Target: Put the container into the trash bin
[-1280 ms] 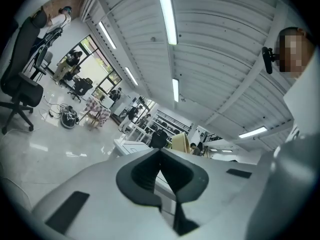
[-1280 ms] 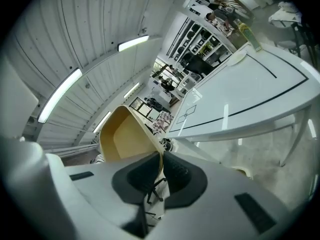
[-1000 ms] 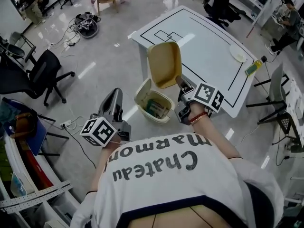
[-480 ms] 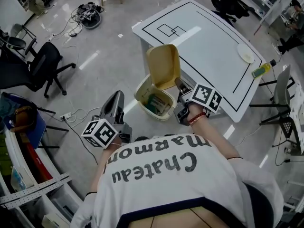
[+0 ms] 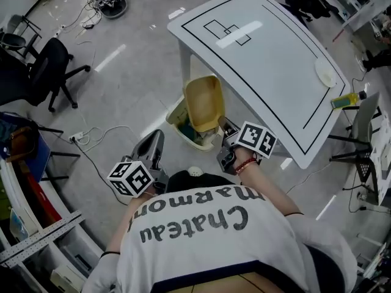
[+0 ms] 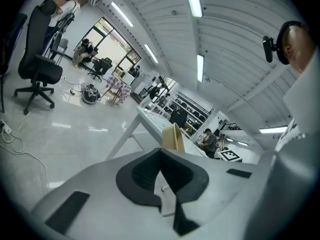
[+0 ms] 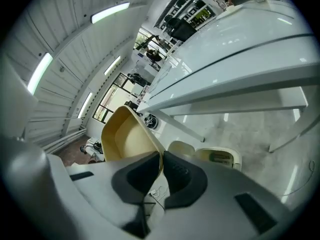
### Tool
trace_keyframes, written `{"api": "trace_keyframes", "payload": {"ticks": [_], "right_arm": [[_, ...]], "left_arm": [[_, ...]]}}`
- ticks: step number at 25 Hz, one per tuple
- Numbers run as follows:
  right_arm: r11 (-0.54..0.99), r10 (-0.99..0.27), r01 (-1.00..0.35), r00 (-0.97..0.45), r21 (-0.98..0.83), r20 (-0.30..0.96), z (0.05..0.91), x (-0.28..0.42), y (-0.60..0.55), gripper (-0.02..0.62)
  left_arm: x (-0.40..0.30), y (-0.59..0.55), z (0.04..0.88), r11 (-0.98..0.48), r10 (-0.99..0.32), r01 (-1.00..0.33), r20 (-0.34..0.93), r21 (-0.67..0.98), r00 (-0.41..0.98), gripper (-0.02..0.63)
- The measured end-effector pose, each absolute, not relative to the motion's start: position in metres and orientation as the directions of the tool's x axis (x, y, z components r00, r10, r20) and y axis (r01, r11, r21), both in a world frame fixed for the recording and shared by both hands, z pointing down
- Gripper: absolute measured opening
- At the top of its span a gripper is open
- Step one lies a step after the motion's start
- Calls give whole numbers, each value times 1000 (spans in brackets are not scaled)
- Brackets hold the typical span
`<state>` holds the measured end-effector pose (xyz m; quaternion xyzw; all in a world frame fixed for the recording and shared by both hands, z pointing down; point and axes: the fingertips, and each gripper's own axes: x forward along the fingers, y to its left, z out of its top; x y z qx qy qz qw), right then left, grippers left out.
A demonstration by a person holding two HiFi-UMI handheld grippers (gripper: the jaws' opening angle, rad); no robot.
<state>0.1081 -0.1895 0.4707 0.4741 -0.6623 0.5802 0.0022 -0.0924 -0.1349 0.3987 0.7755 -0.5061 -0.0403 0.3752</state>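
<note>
A beige shallow container (image 5: 203,102) (image 7: 127,136) stands tilted on edge, with my right gripper (image 5: 221,127) (image 7: 161,166) shut on its thin rim. It hangs just over the cream trash bin (image 5: 178,118) (image 7: 220,156) on the floor beside the white table (image 5: 263,54), and in the head view it covers most of the bin's mouth. Some rubbish lies inside the bin. My left gripper (image 5: 156,138) (image 6: 161,169) is shut with nothing in it, off to the left of the bin. The container's edge (image 6: 173,136) shows beyond its jaws.
A white plate (image 5: 325,75) and a yellow bottle (image 5: 347,99) rest near the table's far right edge. A table leg (image 5: 185,63) stands just behind the bin. A black office chair (image 5: 43,72) and loose cables (image 5: 91,136) occupy the floor at left.
Both grippers have sunk. The container has come down from above the bin to close over its mouth, and the head camera has tipped further over the scene.
</note>
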Motion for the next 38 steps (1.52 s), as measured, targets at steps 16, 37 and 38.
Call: {"api": "trace_keyframes", "payload": {"ticks": [16,37,38], "right_arm": [[-341,-442,-700,-470,-628,764,618,116,-147,40],[-228,-242,-910,-293,-347,925,800,135,-151,40],[-201,-238,-923,-278,-327,931,805,135,-155,40]], "left_arm": [[-103,-90,504,-71,-663,-738,521,671,538,23],[-80,-67,608,-16,-545,-745,619,667,566,23],[-79,-64,612,-11,-539,-740,619,673,571,23]]}}
